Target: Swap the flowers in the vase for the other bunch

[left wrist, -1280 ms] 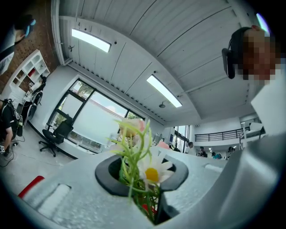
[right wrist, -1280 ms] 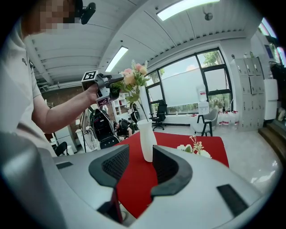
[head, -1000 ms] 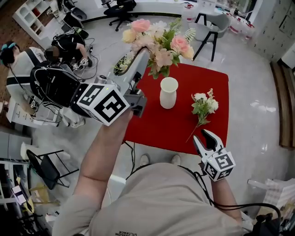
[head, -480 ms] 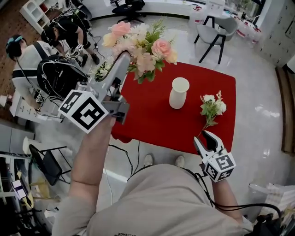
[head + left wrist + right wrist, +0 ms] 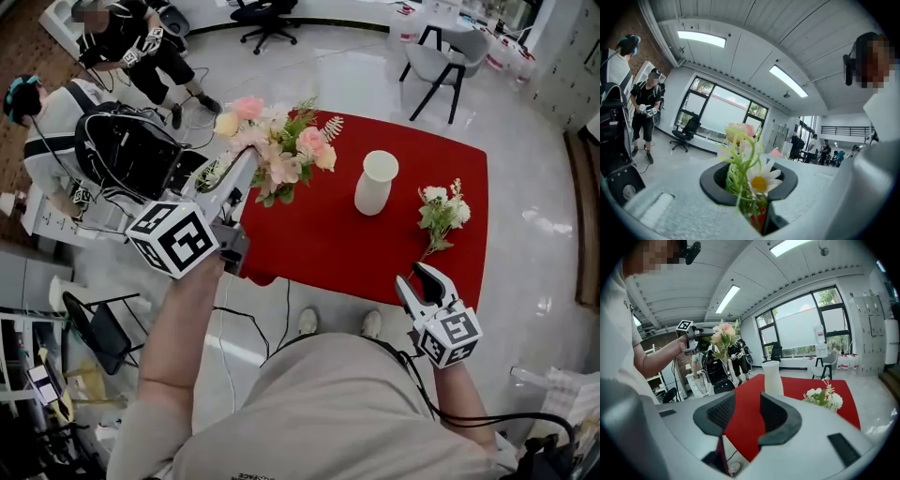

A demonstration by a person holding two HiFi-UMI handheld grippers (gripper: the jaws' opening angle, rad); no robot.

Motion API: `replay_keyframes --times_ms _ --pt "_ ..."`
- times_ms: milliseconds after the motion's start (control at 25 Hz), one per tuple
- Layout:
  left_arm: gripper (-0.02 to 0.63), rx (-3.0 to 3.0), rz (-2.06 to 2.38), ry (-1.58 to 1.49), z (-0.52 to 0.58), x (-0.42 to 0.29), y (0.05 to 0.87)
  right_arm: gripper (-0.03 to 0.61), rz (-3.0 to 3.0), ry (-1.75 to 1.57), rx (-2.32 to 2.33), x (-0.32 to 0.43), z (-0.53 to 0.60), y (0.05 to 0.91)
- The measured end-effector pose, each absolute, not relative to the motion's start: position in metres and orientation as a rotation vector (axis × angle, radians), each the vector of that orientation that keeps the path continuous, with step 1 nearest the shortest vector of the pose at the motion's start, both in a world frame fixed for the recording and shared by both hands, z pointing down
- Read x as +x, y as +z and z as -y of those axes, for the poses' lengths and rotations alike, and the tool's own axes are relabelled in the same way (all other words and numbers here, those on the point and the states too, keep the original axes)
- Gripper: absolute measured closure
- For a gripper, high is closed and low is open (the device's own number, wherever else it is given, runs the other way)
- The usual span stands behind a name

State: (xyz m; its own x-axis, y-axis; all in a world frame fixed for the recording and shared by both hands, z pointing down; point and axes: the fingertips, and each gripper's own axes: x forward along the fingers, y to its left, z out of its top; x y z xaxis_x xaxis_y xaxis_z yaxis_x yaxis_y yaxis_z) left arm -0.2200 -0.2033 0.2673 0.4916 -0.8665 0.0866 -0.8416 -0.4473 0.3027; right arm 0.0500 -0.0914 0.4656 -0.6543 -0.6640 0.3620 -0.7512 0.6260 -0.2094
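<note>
A pink and peach bouquet [image 5: 277, 150] hangs over the left edge of the red table [image 5: 319, 239], with my left gripper [image 5: 242, 173] shut on its green stems [image 5: 746, 174]. The white vase [image 5: 376, 183] stands upright near the table's far middle with nothing in it. To its right a small bunch of white flowers [image 5: 439, 214] lies flat on the cloth. My right gripper [image 5: 424, 281] hovers at the table's front right edge, just short of that bunch's stem, jaws open with nothing between them. Seen from the right gripper, the vase [image 5: 772, 378] is straight ahead and the white bunch [image 5: 825, 399] to the right.
Two people stand on the floor left of the table; the nearer wears a black backpack [image 5: 127, 150]. Chairs [image 5: 436, 66] stand behind the table, and a folding chair [image 5: 94, 333] is at my left. A cable [image 5: 272, 319] runs under the table's front edge.
My left gripper has carried the pink bouquet left and down, away from above the vase to the table's left edge. The right gripper stays open near the front edge.
</note>
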Motion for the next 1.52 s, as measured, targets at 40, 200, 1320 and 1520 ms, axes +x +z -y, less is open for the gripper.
replay_keyframes --times_ms 40,200,1320,1520 --pt "0.520 2.410 1.436 -0.094 0.203 -0.224 0.276 0.408 2.599 0.506 1.158 0.048 0.090 0.466" --pt "0.520 2.305 1.402 -0.027 0.207 -0.236 0.313 0.408 2.588 0.514 1.186 0.045 0.084 0.464" --pt "0.514 2.027 1.305 0.339 0.350 -0.247 0.509 0.408 2.378 0.546 1.579 0.080 0.067 0.464" --pt "0.506 2.006 1.299 0.377 0.375 -0.251 0.532 0.408 2.339 0.533 1.621 0.083 0.070 0.463"
